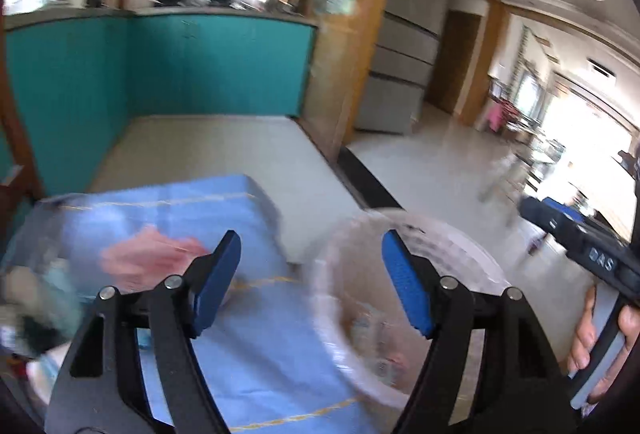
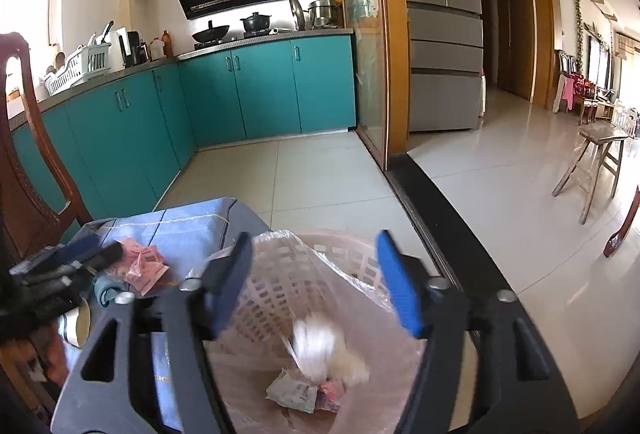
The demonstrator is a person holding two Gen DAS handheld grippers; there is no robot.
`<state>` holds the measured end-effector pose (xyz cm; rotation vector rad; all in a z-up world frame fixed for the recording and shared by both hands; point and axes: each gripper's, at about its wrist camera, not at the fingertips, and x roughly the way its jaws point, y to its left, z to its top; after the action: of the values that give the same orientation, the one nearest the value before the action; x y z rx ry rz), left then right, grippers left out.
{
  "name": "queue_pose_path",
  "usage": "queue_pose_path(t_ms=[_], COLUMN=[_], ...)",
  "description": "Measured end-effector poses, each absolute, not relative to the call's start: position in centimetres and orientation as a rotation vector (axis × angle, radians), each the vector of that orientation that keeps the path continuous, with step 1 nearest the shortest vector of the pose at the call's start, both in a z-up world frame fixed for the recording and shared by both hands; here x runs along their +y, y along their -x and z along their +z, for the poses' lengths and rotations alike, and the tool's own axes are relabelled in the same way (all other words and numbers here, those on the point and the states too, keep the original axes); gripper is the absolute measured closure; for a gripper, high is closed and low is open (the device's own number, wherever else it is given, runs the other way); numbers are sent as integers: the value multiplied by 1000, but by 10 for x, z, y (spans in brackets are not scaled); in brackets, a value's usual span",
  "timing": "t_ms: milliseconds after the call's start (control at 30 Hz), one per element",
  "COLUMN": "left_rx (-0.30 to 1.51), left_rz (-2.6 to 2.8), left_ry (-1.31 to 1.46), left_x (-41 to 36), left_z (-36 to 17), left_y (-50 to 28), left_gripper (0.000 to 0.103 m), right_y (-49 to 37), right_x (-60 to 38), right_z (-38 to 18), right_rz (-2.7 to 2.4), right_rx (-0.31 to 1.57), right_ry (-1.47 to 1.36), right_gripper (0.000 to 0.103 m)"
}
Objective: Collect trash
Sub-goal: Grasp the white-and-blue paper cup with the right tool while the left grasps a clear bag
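Note:
A pink slatted waste basket (image 2: 320, 274) lined with a clear bag stands on the floor beside the table; it shows blurred in the left wrist view (image 1: 400, 234). My right gripper (image 2: 316, 282) is open above it, and a white crumpled wad (image 2: 316, 346) is blurred in mid-air over wrappers (image 2: 304, 392) lying in the basket. My left gripper (image 1: 312, 282) is open and empty above the table's edge. Pink wrappers (image 2: 146, 266) lie on the blue tablecloth (image 2: 192, 230); they appear blurred in the left wrist view (image 1: 148, 258).
A paper cup (image 2: 76, 326) and other blurred litter (image 1: 36, 306) sit at the table's left. A wooden chair (image 2: 24, 170) stands left of the table. Teal kitchen cabinets (image 2: 248, 94) are behind, a fridge (image 2: 444, 46) and wooden stool (image 2: 592, 166) to the right.

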<state>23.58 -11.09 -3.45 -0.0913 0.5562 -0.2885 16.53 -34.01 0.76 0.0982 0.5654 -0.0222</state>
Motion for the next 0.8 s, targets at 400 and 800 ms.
queue_pose_path(t_ms=[400,800], left_rx=[336,416], left_rz=[168,217], left_ry=[160,101], left_x=[50,108], left_z=[23,15], left_y=[-187,-180], left_gripper=[29,25], right_y=[-200,-222], right_x=[-195,-14], right_z=[-27,-124], right_rz=[505,728], right_rx=[740,1072], right_ry=[-175,5], right_gripper=[31,40])
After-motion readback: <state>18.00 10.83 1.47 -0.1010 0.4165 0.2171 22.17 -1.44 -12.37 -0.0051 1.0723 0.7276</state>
